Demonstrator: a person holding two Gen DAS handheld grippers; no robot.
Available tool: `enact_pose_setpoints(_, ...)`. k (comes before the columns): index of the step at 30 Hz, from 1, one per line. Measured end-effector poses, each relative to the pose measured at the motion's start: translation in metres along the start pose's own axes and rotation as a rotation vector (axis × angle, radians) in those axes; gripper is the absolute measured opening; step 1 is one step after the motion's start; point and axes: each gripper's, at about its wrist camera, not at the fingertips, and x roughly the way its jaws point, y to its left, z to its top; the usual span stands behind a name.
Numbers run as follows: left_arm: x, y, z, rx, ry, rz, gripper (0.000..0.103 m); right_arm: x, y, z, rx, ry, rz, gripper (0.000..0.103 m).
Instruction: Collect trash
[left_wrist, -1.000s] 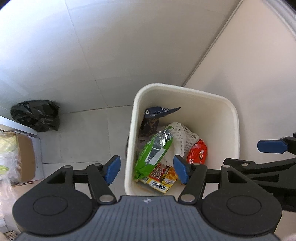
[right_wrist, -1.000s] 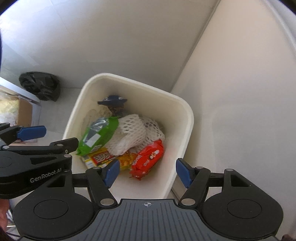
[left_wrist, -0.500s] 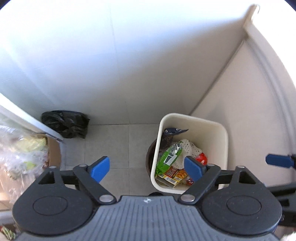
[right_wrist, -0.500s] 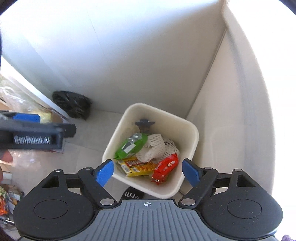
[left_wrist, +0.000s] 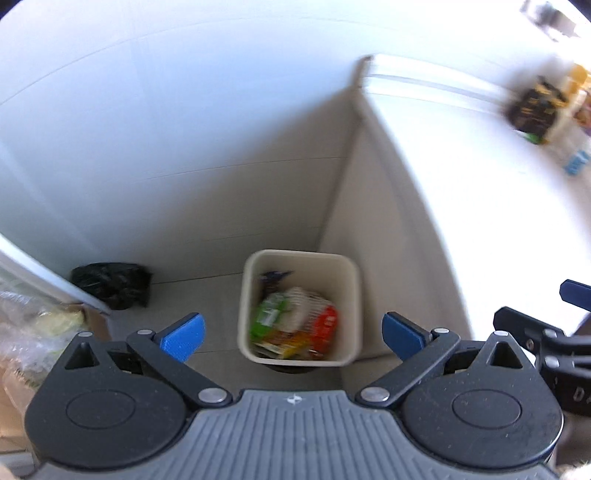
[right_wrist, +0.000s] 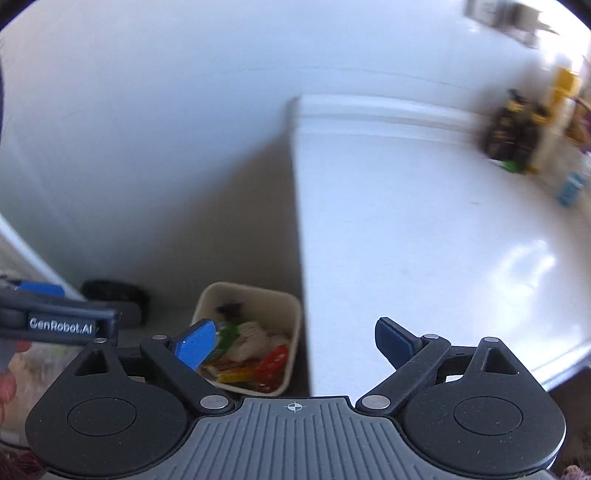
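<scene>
claws (left_wrist: 291, 334) risen, opening — bin (left_wrist: 300, 258) holds wrappers (left_wrist: 291, 325)

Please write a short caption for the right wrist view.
Open right gripper above a cream trash bin of wrappers beside a white counter.

black bag (left_wrist: 110, 285) on floor | cardboard box (left_wrist: 94, 321) beside | blurred bottles (right_wrist: 517, 133) on counter (right_wrist: 424, 240)

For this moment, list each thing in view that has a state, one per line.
Cream square plastic bin: upright on the floor, no lid, holds wrappers.
Green wrapper: inside the bin.
Red wrapper: inside the bin.
White foam net: inside the bin.
Black plastic bag: crumpled on the floor, apart from the bin.
Left gripper: open, jaws just widened, nothing between them.
Right gripper: open, jaws just widened, nothing between them.
</scene>
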Motion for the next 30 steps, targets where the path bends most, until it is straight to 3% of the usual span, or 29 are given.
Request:
enact_pose_setpoints(5, -0.022, -0.023, 0.001, 0.06, -0.015, -0.034, 0.103, -0.032, -0.011, -0.001, 0.053, -0.024, -0.087, 0.099)
enact_pose_setpoints(8, -0.029, -0.027, 0.004, 0.07, -0.009, -0.003, 0.103, -0.043, -0.011, 0.003, 0.062, -0.016, -0.128, 0.099)
enact_pose_setpoints(15, -0.032, -0.026, 0.006, 0.056, 0.028, 0.04, 0.103, -0.06, -0.018, 0.003, 0.063, -0.01, -0.158, 0.099)
enact_pose_setpoints(30, -0.039, -0.03, 0.004, 0.103, 0.025, 0.045, 0.103, -0.06, -0.02, 0.004, 0.105, -0.005, -0.162, 0.099)
